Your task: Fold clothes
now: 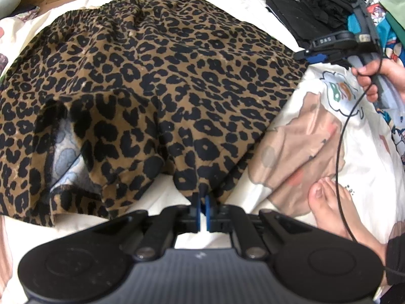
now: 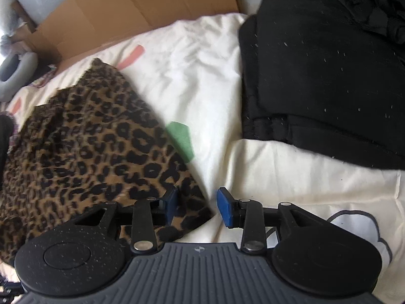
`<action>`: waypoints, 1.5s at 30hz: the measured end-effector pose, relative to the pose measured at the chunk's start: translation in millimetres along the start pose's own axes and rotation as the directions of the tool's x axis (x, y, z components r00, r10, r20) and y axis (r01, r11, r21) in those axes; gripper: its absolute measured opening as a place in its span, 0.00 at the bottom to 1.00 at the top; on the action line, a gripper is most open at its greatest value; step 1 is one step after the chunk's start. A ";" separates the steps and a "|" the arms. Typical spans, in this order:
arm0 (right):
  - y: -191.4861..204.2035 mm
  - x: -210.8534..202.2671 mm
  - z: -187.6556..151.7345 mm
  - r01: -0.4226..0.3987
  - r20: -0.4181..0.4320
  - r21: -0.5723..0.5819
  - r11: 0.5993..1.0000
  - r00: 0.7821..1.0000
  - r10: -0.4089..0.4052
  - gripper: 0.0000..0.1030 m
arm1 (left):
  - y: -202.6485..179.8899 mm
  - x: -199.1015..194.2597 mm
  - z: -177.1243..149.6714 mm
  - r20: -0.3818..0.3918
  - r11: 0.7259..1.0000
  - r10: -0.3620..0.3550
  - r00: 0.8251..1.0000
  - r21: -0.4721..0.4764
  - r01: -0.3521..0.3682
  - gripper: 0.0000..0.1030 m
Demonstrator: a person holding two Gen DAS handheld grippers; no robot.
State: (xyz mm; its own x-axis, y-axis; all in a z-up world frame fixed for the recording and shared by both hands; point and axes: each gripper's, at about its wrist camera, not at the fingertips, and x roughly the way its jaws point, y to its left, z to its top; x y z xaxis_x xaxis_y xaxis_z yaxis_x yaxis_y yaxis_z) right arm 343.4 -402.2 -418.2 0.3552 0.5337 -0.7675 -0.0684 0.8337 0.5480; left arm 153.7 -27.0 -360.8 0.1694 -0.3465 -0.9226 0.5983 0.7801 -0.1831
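A leopard-print garment (image 1: 157, 81) lies spread over the white printed bedsheet (image 1: 316, 131), its gathered waistband at the far side. My left gripper (image 1: 202, 202) is shut on the garment's near hem, the blue pads pinching a fold of cloth. In the left wrist view the right gripper (image 1: 303, 53) is held by a hand (image 1: 379, 76) at the garment's right corner. In the right wrist view my right gripper (image 2: 198, 204) is open, its left pad (image 2: 170, 204) over the leopard-print garment (image 2: 96, 152) corner and its right pad over bare sheet (image 2: 291, 177).
A stack of folded black clothes (image 2: 329, 76) sits at the far right of the bed. A cardboard box (image 2: 131, 7) stands behind the bed. A bare foot (image 1: 326, 207) rests on the sheet near right, with a black cable (image 1: 340, 152) crossing above it. A grey neck pillow (image 2: 15, 71) lies far left.
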 end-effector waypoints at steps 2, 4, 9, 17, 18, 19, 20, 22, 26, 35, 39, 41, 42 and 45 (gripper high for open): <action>2.2 1.6 -1.1 -0.013 -0.005 -0.006 1.000 1.000 0.013 0.40 | -0.7 -0.4 0.9 0.000 1.000 0.000 1.000 0.000 0.000 0.03; 5.1 1.2 -2.6 -0.032 -0.013 -0.018 0.999 0.999 0.032 0.39 | -1.2 -0.1 1.4 0.000 1.000 -0.001 1.000 -0.002 0.001 0.03; 3.6 -6.6 -7.4 -0.034 -0.011 -0.015 0.999 0.999 0.034 0.05 | -3.4 -1.9 1.2 0.001 1.000 -0.005 1.000 0.001 0.005 0.03; 11.6 -32.4 -4.3 0.009 0.026 -0.070 0.997 1.000 -0.007 0.01 | -3.4 -8.3 5.6 0.009 0.999 -0.031 0.999 -0.023 0.031 0.03; 12.5 -36.1 -3.4 0.012 0.032 -0.078 0.997 0.999 -0.009 0.01 | -3.8 -9.0 5.8 0.010 0.999 -0.034 0.999 -0.021 0.034 0.03; 14.0 -39.6 -2.8 0.012 0.038 -0.085 0.996 0.999 -0.009 0.01 | -4.2 -9.7 5.9 0.010 0.999 -0.036 0.999 -0.019 0.036 0.03; 15.6 -42.9 -2.2 0.013 0.045 -0.093 0.996 0.999 -0.008 0.00 | -4.3 -10.4 5.7 0.011 0.999 -0.038 0.999 -0.019 0.038 0.03; 18.8 -49.3 -1.0 0.014 0.057 -0.107 0.994 0.998 -0.008 0.00 | -4.5 -11.4 6.1 0.012 0.999 -0.047 0.999 -0.020 0.047 0.03; 24.1 -61.6 2.4 0.031 0.093 -0.130 0.991 0.995 -0.019 0.00 | -5.4 -13.0 8.4 0.016 0.997 -0.071 0.997 -0.024 0.072 0.03; 32.4 -82.6 22.6 -0.147 0.134 -0.070 0.987 0.979 0.156 0.00 | -8.5 -17.3 13.6 0.024 0.991 -0.127 0.992 -0.028 0.128 0.03; 30.2 -94.6 29.9 -0.154 0.167 -0.060 0.986 0.973 0.162 0.00 | -10.5 -18.5 16.7 0.024 0.986 -0.162 0.986 -0.027 0.163 0.03; 29.2 -97.4 33.7 -0.157 0.177 -0.058 0.986 0.970 0.165 0.00 | -11.8 -16.9 16.5 0.019 0.986 -0.167 0.986 -0.013 0.168 0.03; 28.5 -97.5 35.7 -0.154 0.179 -0.058 0.986 0.970 0.162 0.00 | -12.9 -14.5 16.7 0.016 0.985 -0.172 0.985 -0.011 0.172 0.03; 27.2 -90.4 39.3 -0.150 0.171 -0.046 0.988 0.973 0.156 0.00 | -16.9 -5.9 15.7 0.005 0.983 -0.182 0.983 -0.003 0.182 0.03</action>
State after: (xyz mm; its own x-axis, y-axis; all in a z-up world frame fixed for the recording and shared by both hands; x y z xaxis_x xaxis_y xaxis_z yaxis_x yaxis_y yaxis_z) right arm 346.1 -433.4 -320.8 0.4943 0.6250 -0.6042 -0.1637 0.7496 0.6413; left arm 154.9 -46.3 -346.9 0.0616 -0.4854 -0.8721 0.6169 0.7054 -0.3491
